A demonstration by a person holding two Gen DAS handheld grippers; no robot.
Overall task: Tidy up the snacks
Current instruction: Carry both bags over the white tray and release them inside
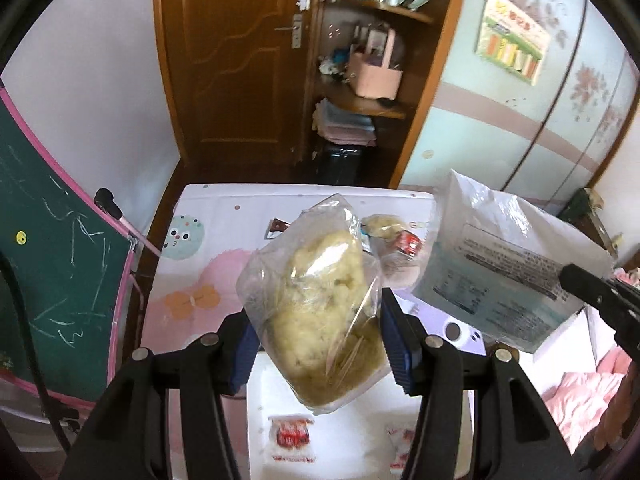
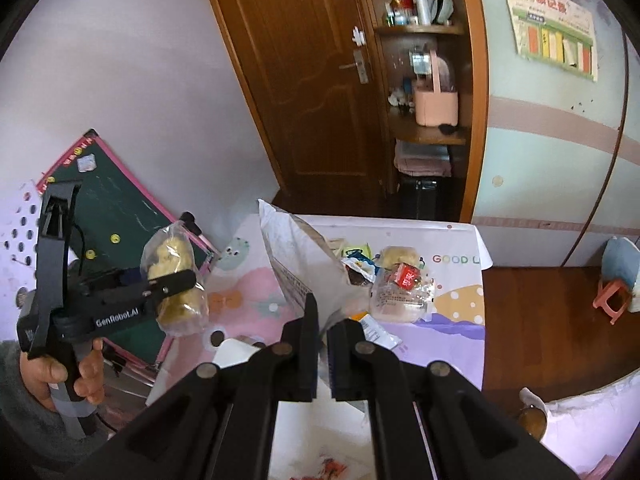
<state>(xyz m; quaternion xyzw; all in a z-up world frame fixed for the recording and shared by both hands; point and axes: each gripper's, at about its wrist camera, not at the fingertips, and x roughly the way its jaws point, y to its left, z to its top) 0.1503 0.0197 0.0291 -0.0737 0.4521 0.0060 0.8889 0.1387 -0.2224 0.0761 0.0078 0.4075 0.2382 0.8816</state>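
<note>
My left gripper [image 1: 320, 332] is shut on a clear bag of yellowish pastry [image 1: 324, 320] and holds it above the table; it also shows in the right wrist view [image 2: 176, 280]. My right gripper [image 2: 322, 320] is shut on the edge of a flat white plastic package [image 2: 304, 256] with printed text, held in the air; in the left wrist view this package [image 1: 504, 260] hangs at the right. More wrapped snacks [image 2: 400, 284] lie in a pile on the table's far side. Two red-and-white packets [image 1: 290, 438] lie in a white tray [image 1: 360, 432] below.
The table has a pastel cartoon cloth [image 1: 208, 264]. A green chalkboard with pink frame [image 1: 52, 264] leans at the left. A wooden door [image 1: 240, 60] and cluttered shelves [image 1: 372, 60] stand behind. Pink bedding [image 1: 580, 400] is at the right.
</note>
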